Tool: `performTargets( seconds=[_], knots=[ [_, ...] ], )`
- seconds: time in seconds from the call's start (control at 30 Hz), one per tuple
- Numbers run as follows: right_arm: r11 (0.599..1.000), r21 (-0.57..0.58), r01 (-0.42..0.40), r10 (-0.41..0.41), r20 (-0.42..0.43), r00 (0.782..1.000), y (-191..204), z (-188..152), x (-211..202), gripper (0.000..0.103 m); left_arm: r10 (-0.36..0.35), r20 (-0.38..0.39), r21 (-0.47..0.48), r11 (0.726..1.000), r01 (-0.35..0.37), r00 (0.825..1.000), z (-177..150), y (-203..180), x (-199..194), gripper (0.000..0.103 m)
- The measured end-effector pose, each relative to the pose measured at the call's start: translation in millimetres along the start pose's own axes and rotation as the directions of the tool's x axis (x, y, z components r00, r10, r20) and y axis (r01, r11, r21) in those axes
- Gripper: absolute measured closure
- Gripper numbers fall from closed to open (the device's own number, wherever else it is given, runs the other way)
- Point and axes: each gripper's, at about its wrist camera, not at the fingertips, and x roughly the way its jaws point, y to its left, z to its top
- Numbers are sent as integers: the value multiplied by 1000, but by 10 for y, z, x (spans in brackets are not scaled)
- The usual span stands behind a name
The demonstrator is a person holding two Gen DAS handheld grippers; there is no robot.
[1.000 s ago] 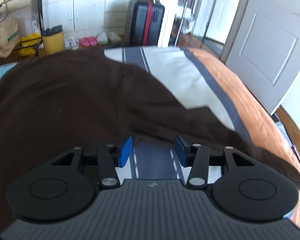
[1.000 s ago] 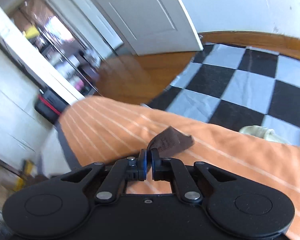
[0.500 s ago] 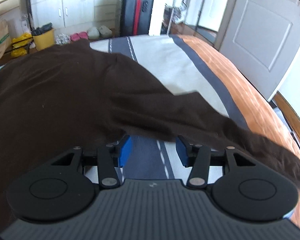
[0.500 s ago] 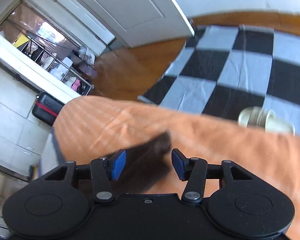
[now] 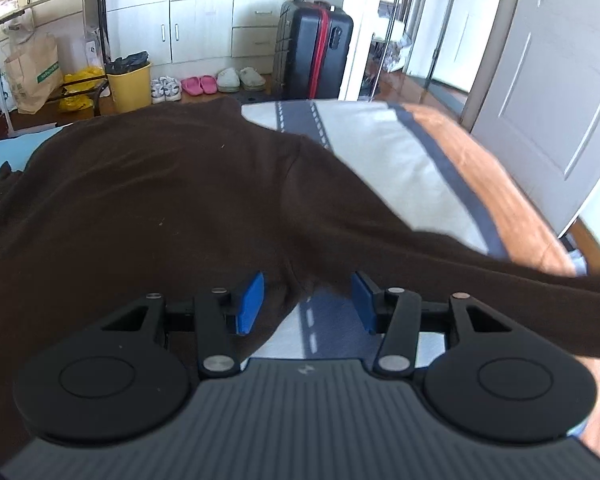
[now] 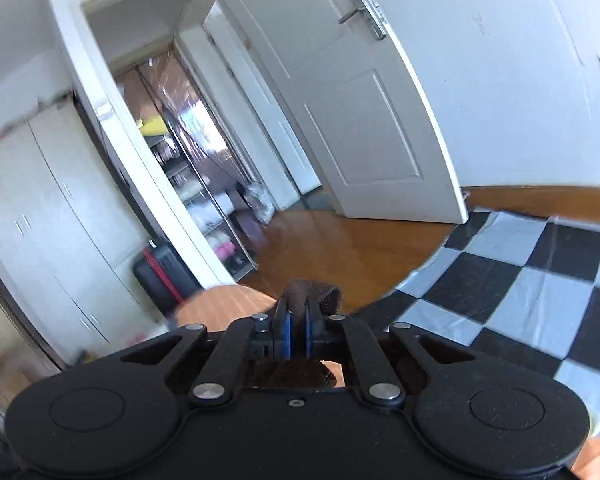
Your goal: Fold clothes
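Since the earlier frame the right gripper (image 6: 296, 334) has snapped its fingers back together on the sleeve cuff (image 6: 313, 290) and lifted it off the orange bedcover; they are closing, pinching brown cloth between the pads. The brown garment (image 5: 160, 200) lies spread across the bed (image 5: 384, 152), its sleeve stretching right. The left gripper (image 5: 306, 302) holds its fingers (image 5: 250, 300) spread, the garment's edge lying between them unpinched.

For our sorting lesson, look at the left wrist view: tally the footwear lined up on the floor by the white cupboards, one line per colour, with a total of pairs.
White trainers: 1 pair
Pink rubber slippers: 1 pair
Pale grey-green fabric slippers: 1 pair
Total: 3 pairs
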Motion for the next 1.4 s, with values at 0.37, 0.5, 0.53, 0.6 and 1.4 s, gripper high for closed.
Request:
performTargets(
  seconds=[0.37, 0.5, 0.53, 0.6, 1.4],
  knots=[
    [984, 108, 143, -122, -176, 977, -443, -223, 450, 95, -17, -85, 90, 996, 25, 996, -110, -103, -21, 55],
    [984, 150, 94, -72, -141, 987, -360, -187, 349, 94, -24, -110, 103, 994, 35, 994, -155, -59, -68, 55],
    [981, 171, 85, -64, -127, 990, -396, -207, 347, 93, -24, -115, 107, 994, 37, 993, -184, -44, -91, 55],
    [975, 211, 71, -51, -95, 994, -470, -252, 340, 92, -19, -117, 107, 994, 31, 993, -248, -10, -167, 57],
    [964, -71, 257, -267, -241, 933, 8, -353, 84, 97, 17, -89, 117, 993, -7, 996, -360, 766, -919, 55]
  ],
)
